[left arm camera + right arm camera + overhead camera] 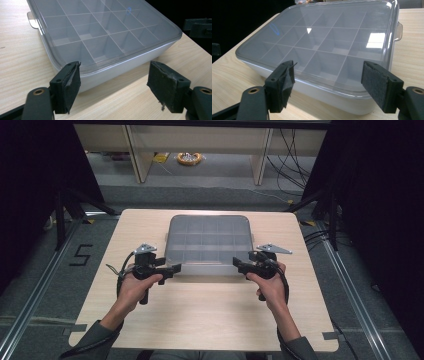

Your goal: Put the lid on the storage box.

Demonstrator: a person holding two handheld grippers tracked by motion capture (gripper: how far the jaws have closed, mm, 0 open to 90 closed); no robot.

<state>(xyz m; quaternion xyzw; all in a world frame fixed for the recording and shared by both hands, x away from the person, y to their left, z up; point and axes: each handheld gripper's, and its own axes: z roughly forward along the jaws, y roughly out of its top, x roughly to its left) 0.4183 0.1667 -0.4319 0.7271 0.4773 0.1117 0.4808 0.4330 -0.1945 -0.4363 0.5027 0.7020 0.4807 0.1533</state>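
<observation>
Both tools, left (176,268) and right (237,264), point inward at the box (209,240), jaws apart, empty.

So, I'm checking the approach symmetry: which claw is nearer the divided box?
Neither clearly: the left claw sits at the box's near-left corner, the right claw at its near-right corner, both open.

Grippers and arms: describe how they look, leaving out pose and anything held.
Both grippers, left and right, are black, each topped by a grey three-cornered plate and trailing a black cable. The fingers are blocky black pieces lined with dark, frayed padding, fixed with brass-coloured rivets at the base. The person wears grey-green long sleeves.
</observation>
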